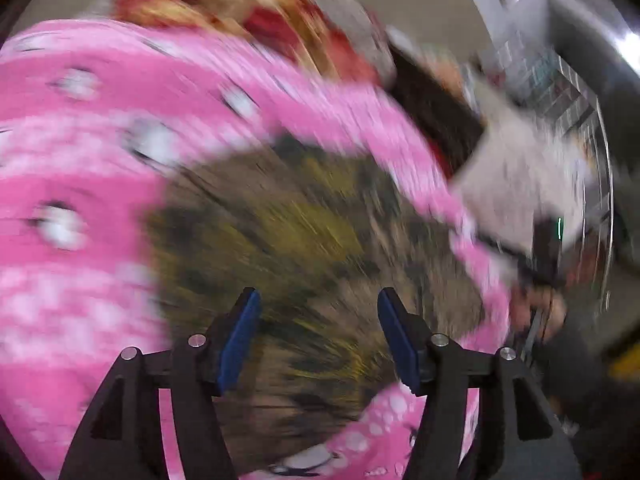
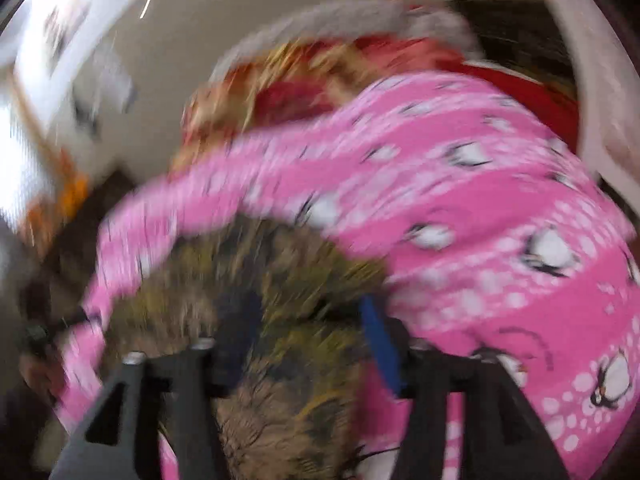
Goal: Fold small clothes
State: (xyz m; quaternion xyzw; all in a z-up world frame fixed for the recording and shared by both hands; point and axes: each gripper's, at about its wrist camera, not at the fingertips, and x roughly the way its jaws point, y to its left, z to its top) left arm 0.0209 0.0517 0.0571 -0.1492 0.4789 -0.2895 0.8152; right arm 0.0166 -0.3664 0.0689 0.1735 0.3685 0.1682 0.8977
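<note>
Both views are heavily motion-blurred. A pink garment with white dots and penguin prints (image 1: pixel 80 160) spreads across a patterned olive-brown surface (image 1: pixel 304 240). In the left wrist view it fills the left side and a narrow pink strip runs to the lower right. My left gripper (image 1: pixel 318 336) is open, its blue pads apart over the bare surface, holding nothing. In the right wrist view the pink garment (image 2: pixel 500 220) fills the right side and a strip arcs to the left. My right gripper (image 2: pixel 312 344) is open, its right finger at the garment's edge.
A heap of red and tan clothes (image 1: pixel 256 20) lies beyond the pink garment, also in the right wrist view (image 2: pixel 304 80). A pale cloth (image 1: pixel 520 176) lies to the right. A white basket rim (image 2: pixel 600 92) curves at far right. Pale floor lies behind.
</note>
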